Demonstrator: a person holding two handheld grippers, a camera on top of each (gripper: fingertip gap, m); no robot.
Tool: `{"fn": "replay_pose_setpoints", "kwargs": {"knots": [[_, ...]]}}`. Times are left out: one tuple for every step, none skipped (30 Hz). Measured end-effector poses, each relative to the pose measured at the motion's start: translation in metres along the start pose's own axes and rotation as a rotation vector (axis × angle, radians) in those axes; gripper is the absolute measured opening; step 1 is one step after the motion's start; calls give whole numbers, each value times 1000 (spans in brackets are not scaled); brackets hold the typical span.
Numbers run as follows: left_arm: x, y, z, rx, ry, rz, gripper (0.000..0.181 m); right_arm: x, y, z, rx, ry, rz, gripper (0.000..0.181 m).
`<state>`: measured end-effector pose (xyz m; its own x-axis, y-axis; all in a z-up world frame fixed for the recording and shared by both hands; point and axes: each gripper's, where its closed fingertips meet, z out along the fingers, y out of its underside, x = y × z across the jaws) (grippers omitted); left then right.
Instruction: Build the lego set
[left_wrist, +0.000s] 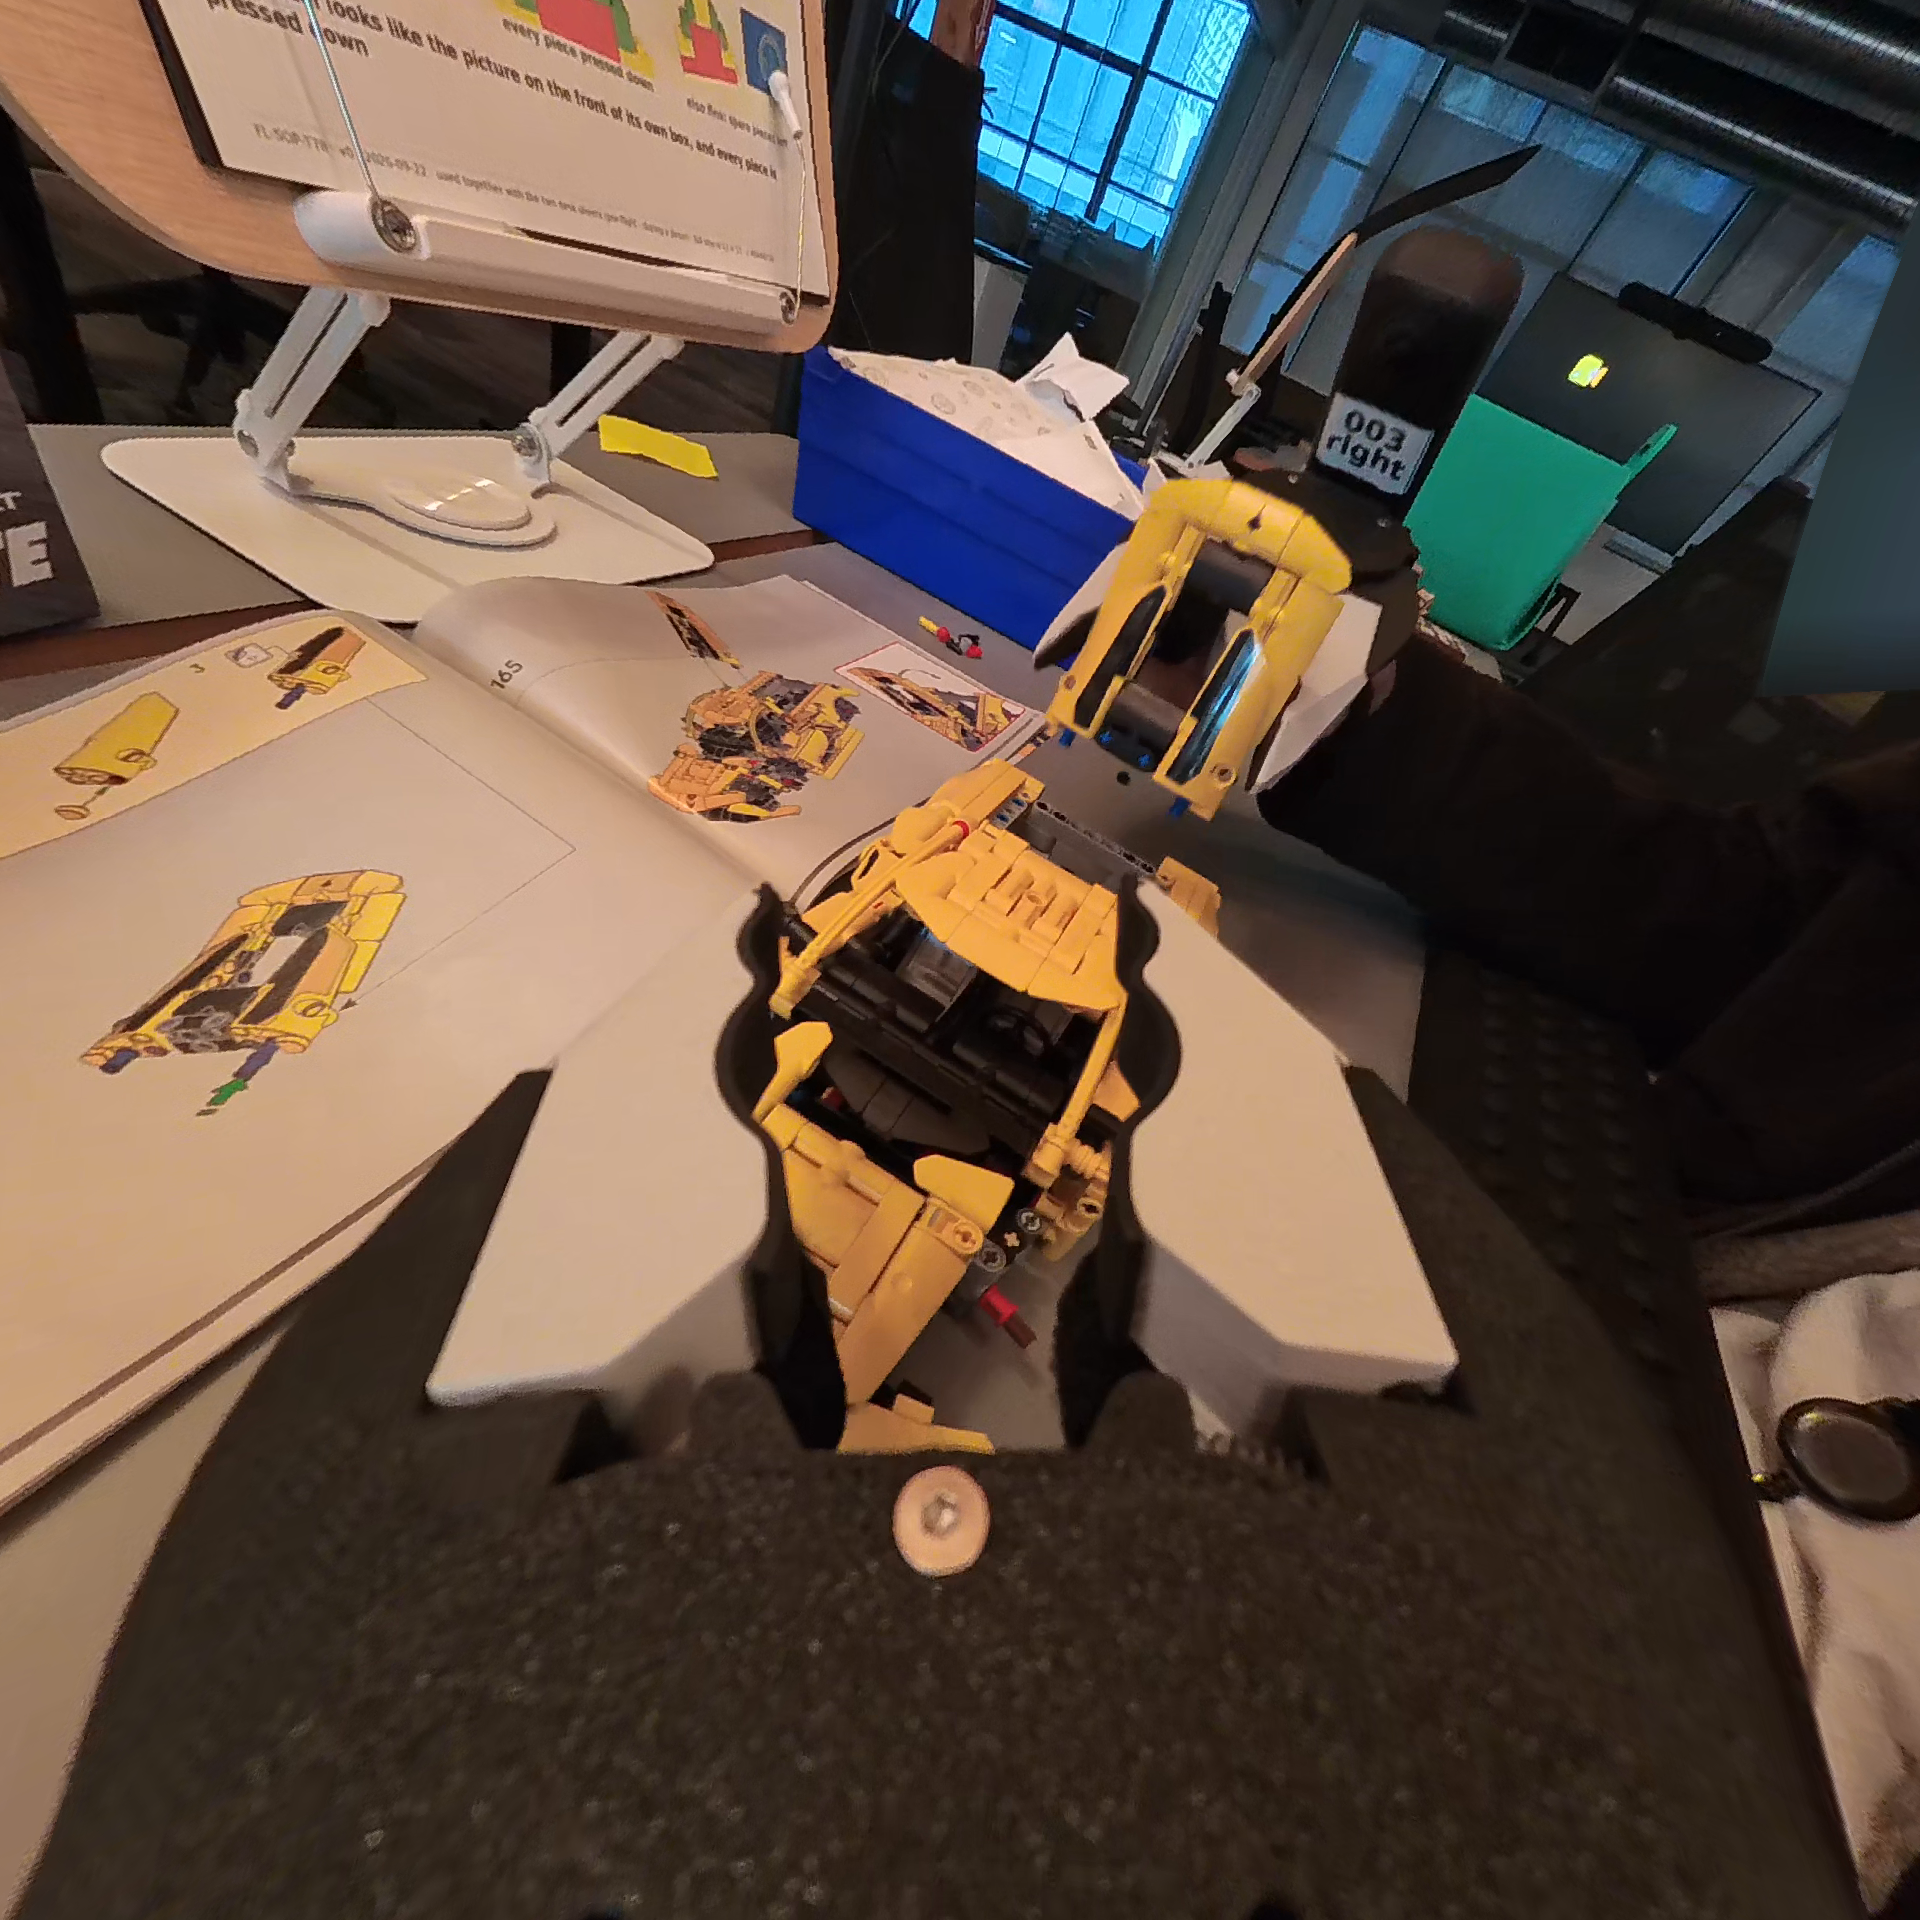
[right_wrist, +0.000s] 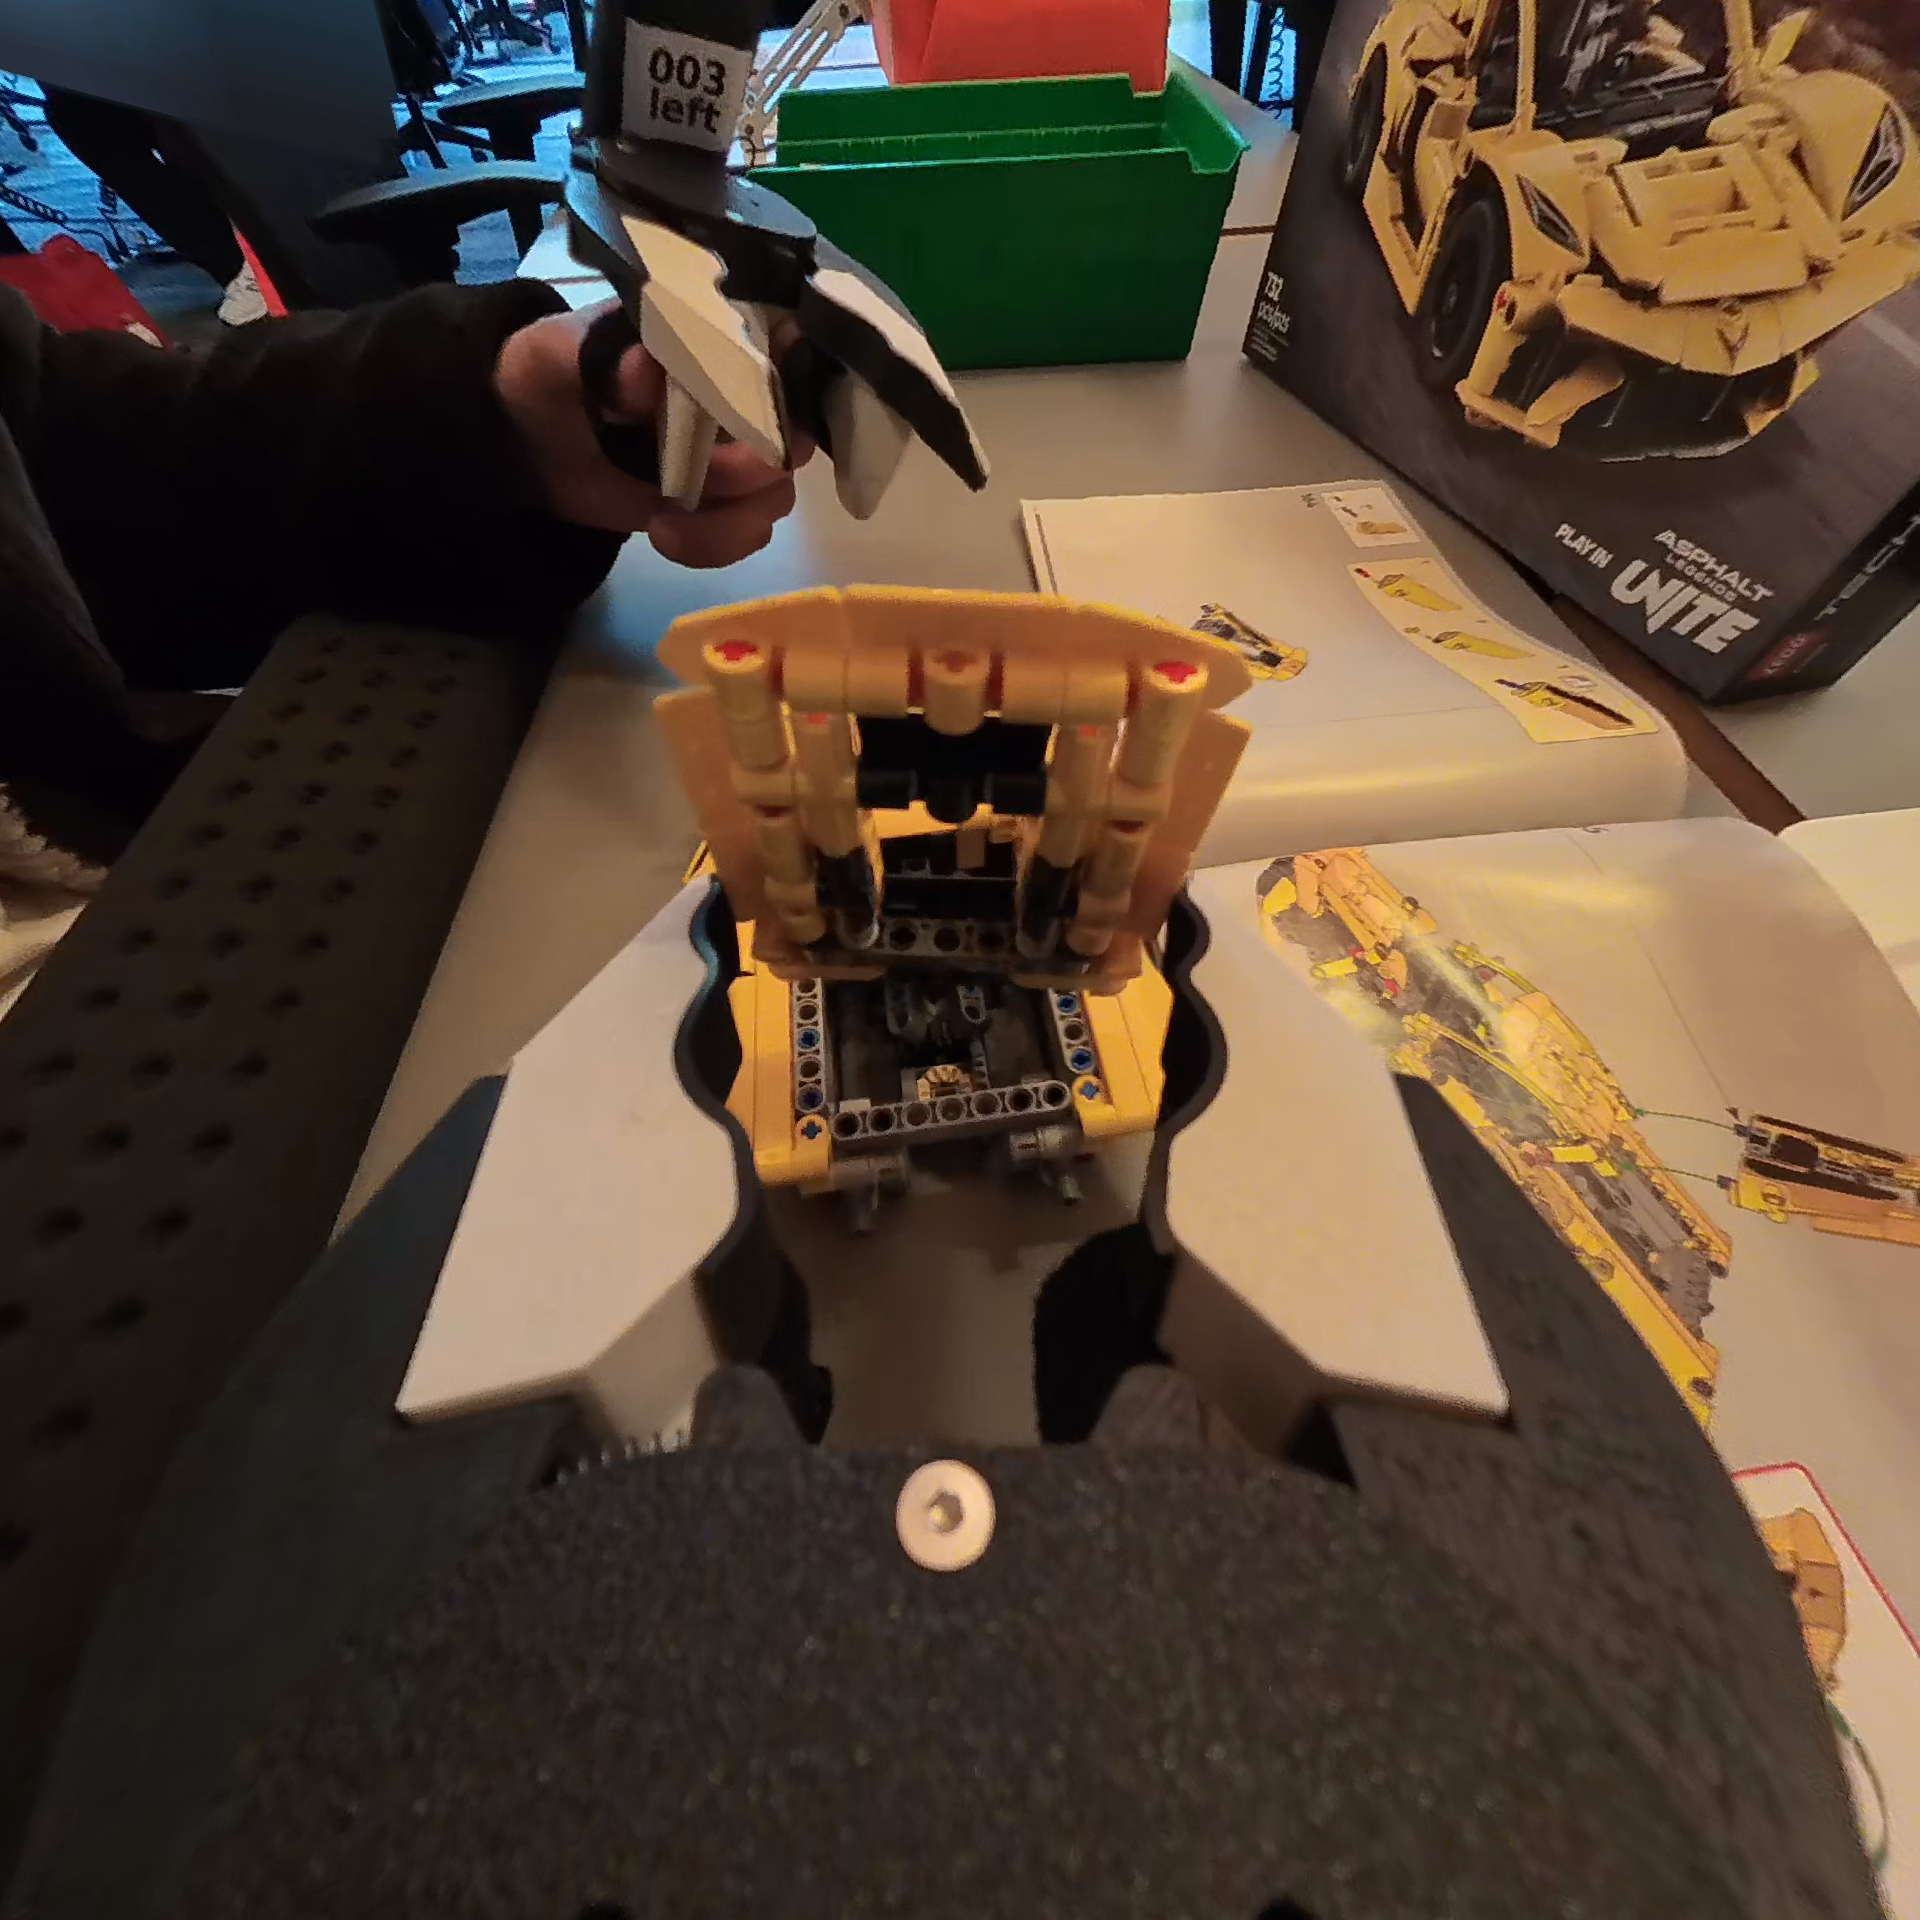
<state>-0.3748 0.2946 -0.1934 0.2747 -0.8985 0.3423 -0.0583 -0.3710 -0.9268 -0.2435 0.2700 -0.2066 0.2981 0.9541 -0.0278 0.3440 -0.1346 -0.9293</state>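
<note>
My right gripper (right_wrist: 940, 914) is clamped on the cover (right_wrist: 951, 727) above the car (right_wrist: 935, 1081), my left gripper (right_wrist: 821, 480) apart and empty; next I'd align pins to holes and press.

Open instruction booklet (right_wrist: 1558, 1039) and set box (right_wrist: 1610, 312) crowding tabletop (right_wrist: 1091, 436) to right of car body (right_wrist: 945, 1070); green bin (right_wrist: 997, 218) behind; perforated chair arm (right_wrist: 239, 935) at left. Clear strip between bin and booklet.
</note>
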Motion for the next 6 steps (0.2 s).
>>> {"fn": "replay_pose_setpoints", "kwargs": {"knots": [[-1, 1, 0, -3, -3, 2, 64, 0, 0, -1, 1, 3, -2, 82], [-2, 2, 1, -8, -7, 2, 64, 1, -1, -2, 0, 7, -5, 82], [-2, 2, 1, -11, -9, 1, 64, 1, -1, -4, 0, 11, -8, 82], [-3, 3, 1, -13, -10, 0, 64, 1, -1, -5, 1, 14, -12, 82], [-3, 3, 2, -15, -11, 0, 65, 1, -2, -6, 2, 15, -14, 82], [-3, 4, 2, -17, -13, 0, 65, 1, -3, -8, 7, 17, -15, 82]]}}
